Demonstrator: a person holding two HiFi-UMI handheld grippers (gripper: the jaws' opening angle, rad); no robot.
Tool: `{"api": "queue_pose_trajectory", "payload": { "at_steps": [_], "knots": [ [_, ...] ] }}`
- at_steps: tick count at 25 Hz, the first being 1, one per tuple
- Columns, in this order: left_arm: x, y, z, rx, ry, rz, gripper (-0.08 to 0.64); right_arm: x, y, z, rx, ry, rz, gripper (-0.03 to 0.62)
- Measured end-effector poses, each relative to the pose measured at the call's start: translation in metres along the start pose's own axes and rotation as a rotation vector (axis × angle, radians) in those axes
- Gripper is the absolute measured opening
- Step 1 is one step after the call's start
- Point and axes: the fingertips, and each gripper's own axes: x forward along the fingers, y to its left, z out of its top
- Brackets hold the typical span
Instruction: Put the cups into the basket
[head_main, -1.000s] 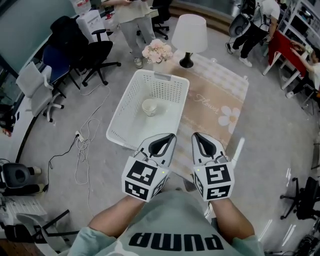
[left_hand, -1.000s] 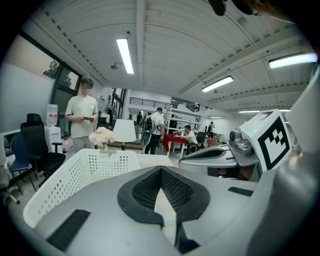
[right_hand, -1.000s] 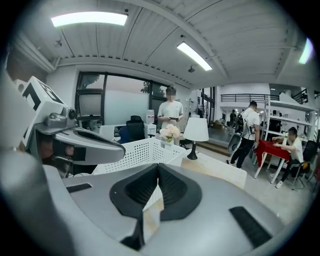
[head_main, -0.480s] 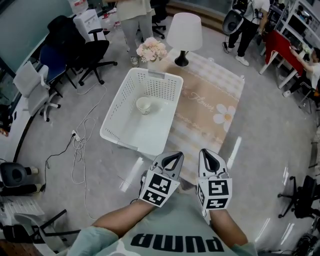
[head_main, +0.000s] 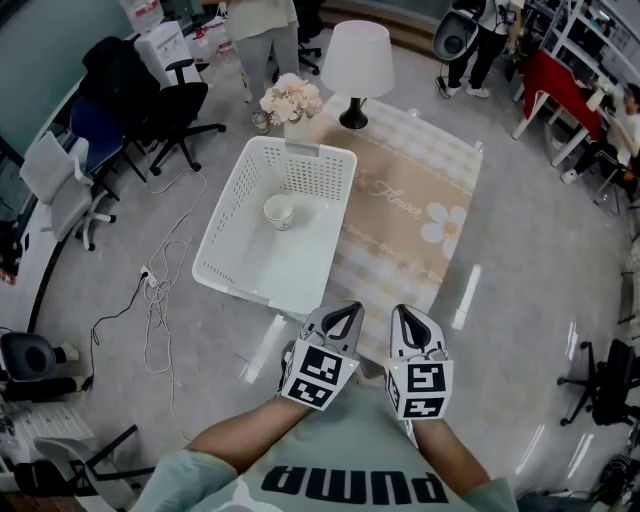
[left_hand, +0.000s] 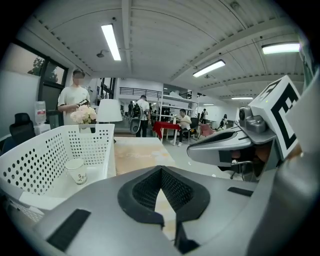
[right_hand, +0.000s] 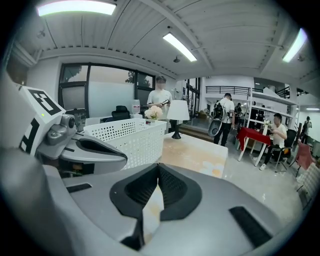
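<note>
A white perforated basket (head_main: 240, 262) stands on the left part of a low table, with one pale paper cup (head_main: 279, 211) upright inside it near the far end. The left gripper view shows the same cup (left_hand: 76, 171) against the basket wall (left_hand: 35, 160). My left gripper (head_main: 346, 308) and right gripper (head_main: 402, 312) hover side by side close to my chest, short of the table's near edge and well apart from the basket. Both are shut with nothing between the jaws. I see no other cup.
A beige flower-print cloth (head_main: 415, 205) covers the table right of the basket. A white lamp (head_main: 356, 60) and a flower bouquet (head_main: 290, 98) stand at the far end. Office chairs (head_main: 170, 100) and loose cables (head_main: 160, 290) lie to the left. People stand in the background.
Both grippers have drawn back from the basket's near corner toward my body, the left one shifting right beside the other. Jaws stayed shut. The cup has not moved in the basket.
</note>
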Motion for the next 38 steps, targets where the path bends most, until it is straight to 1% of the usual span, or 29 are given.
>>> {"api": "queue_pose_trajectory", "payload": {
  "at_steps": [12, 19, 25, 30, 31, 32, 33, 34, 38],
  "knots": [
    [0.010, -0.002, 0.003, -0.007, 0.008, -0.031, 0.002, 0.004, -0.014, -0.004, 0.022, 0.009, -0.037, 0.017],
    [0.029, -0.009, 0.011, 0.029, 0.001, -0.036, 0.002, 0.012, -0.040, -0.008, 0.020, 0.018, -0.075, 0.017],
    [0.049, -0.007, 0.012, 0.030, 0.015, -0.024, 0.002, 0.029, -0.059, -0.015, 0.012, 0.046, -0.088, 0.018],
    [0.069, 0.002, 0.003, 0.001, 0.039, -0.005, 0.002, 0.047, -0.065, -0.020, 0.008, 0.062, -0.069, 0.023],
    [0.073, 0.004, 0.001, -0.005, 0.044, -0.002, 0.002, 0.051, -0.066, -0.021, 0.011, 0.065, -0.065, 0.034],
    [0.077, 0.006, -0.001, -0.011, 0.048, 0.002, 0.002, 0.055, -0.068, -0.022, 0.019, 0.070, -0.060, 0.061],
    [0.081, 0.009, -0.003, -0.018, 0.052, 0.006, 0.002, 0.059, -0.069, -0.024, 0.028, 0.076, -0.056, 0.120],
    [0.085, 0.011, -0.004, -0.025, 0.054, 0.009, 0.002, 0.064, -0.071, -0.025, 0.036, 0.083, -0.052, 0.149],
    [0.101, 0.019, -0.011, -0.056, 0.068, 0.014, 0.002, 0.084, -0.078, -0.035, 0.054, 0.115, -0.052, 0.204]
  ]
}}
